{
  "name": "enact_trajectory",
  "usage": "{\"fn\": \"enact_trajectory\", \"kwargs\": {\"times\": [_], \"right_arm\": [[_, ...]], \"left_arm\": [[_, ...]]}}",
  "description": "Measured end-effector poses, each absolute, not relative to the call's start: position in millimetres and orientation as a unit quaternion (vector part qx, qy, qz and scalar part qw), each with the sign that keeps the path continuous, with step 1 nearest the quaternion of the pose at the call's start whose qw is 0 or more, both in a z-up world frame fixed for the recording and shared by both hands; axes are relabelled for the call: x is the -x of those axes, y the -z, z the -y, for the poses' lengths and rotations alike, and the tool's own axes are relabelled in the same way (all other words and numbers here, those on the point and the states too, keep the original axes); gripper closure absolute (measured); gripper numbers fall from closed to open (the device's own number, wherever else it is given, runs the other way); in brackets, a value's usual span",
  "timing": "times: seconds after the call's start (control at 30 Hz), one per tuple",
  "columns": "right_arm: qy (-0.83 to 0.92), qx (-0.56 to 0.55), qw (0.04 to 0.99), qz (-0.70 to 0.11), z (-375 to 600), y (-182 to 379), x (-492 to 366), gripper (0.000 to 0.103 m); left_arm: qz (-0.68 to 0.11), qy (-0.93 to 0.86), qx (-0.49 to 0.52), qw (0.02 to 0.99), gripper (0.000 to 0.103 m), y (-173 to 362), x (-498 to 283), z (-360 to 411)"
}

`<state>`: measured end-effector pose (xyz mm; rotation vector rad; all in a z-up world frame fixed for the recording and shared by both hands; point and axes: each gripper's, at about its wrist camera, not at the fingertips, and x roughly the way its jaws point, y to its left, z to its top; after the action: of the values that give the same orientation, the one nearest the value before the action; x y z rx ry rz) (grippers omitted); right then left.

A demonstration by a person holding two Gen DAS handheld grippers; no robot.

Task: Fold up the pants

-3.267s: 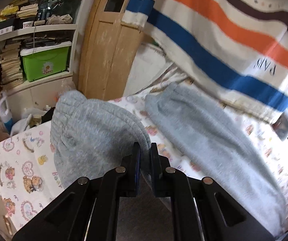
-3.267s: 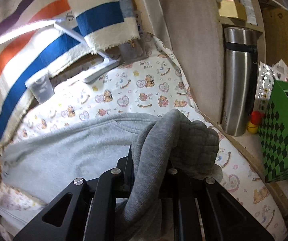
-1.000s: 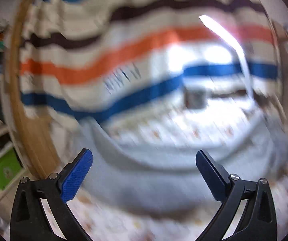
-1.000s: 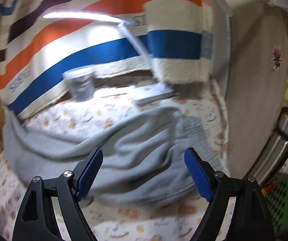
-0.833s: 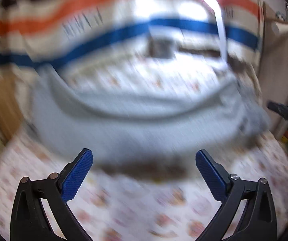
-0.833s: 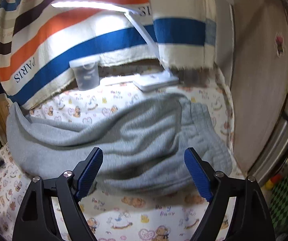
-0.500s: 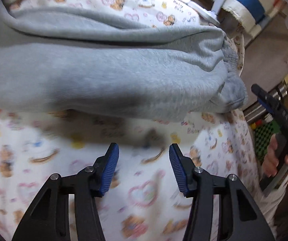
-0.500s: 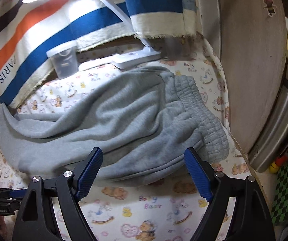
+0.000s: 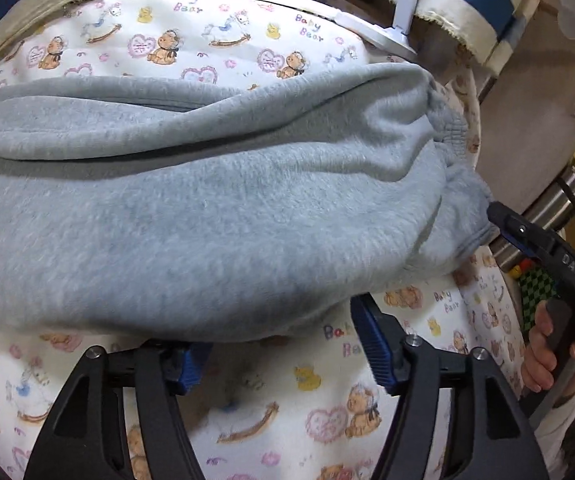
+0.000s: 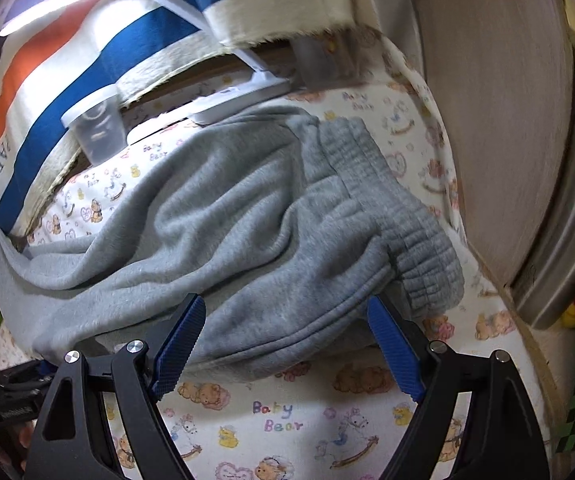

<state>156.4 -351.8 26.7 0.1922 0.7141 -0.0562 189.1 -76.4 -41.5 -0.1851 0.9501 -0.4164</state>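
Left gripper [image 9: 275, 344]: jaws partly apart, just been widening, at near edge of grey sweatpants [image 9: 207, 220], nothing clamped. Right gripper [image 10: 287, 344]: spread wide, empty, near ribbed waistband [image 10: 415, 240]. Sweatpants lying folded lengthwise across bear-print sheet [image 10: 287, 432]. Left pad apparently under hem; unclear. Advised: seat both layers fully between pads before closing, avoid snagging sheet.

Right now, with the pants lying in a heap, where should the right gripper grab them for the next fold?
Probably the ribbed waistband at the right end of the pants. It is the thickest edge and bunches up off the sheet, so the open right hand-held gripper could come in low from the near side and pinch all layers there.
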Motion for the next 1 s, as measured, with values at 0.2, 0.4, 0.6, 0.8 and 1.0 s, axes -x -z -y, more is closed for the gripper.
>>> {"fn": "enact_trajectory", "kwargs": {"times": [0.2, 0.4, 0.6, 0.8, 1.0], "right_arm": [[0.040, -0.105, 0.924, -0.365, 361.4, -15.0, -164.3, 0.018], [0.015, -0.147, 0.898, -0.415, 370.7, 8.8, -180.3, 0.033], [-0.020, -0.207, 0.884, -0.419, 382.8, 24.3, -192.1, 0.043], [-0.010, -0.231, 0.892, -0.389, 391.3, 24.0, -184.7, 0.094], [0.012, -0.172, 0.912, -0.373, 379.7, -0.1, -169.4, 0.096]], "left_arm": [[-0.457, 0.195, 0.084, 0.864, 0.020, 52.5, -194.4, 89.3], [-0.412, 0.189, 0.071, 0.888, 0.074, 44.5, -191.6, 82.2], [-0.390, 0.192, 0.046, 0.899, 0.083, 32.5, -185.6, 84.3], [-0.396, 0.191, 0.033, 0.898, 0.074, 33.8, -194.4, 94.5], [-0.373, 0.194, -0.003, 0.907, 0.089, 17.1, -171.1, 92.7]]}}
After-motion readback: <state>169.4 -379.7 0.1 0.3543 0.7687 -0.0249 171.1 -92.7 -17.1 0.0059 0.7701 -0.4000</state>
